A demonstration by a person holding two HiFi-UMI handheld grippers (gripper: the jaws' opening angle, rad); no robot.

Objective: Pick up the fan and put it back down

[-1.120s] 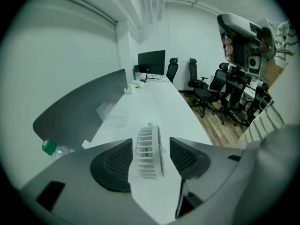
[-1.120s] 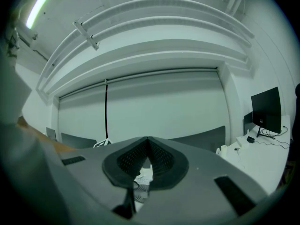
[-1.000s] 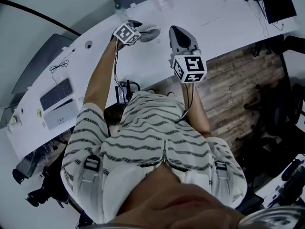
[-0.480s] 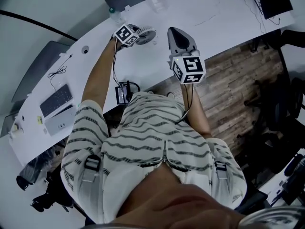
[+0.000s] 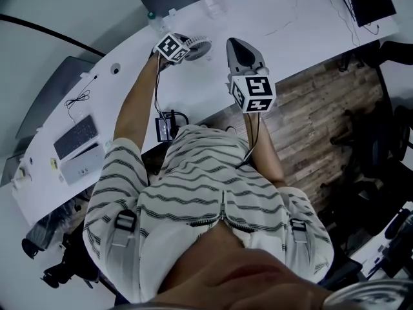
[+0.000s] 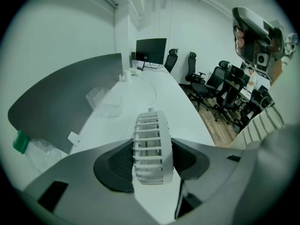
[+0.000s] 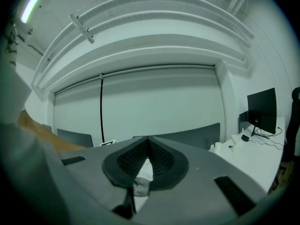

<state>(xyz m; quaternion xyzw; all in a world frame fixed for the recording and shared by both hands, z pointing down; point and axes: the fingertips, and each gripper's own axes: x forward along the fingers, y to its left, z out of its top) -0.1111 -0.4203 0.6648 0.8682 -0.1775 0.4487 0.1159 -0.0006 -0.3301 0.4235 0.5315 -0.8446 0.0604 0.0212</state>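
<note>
The fan (image 6: 152,144) is a small white unit with a round cage of parallel slats. It stands upright and edge-on in the left gripper view. It is clamped between the two dark pads of the left gripper (image 6: 151,163), one pad against each face. It is positioned over the white desk (image 5: 290,31). Whether its base touches the desk cannot be determined.

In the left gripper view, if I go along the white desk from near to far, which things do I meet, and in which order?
fan → clear plastic container → monitor at the far end of the desk
</note>
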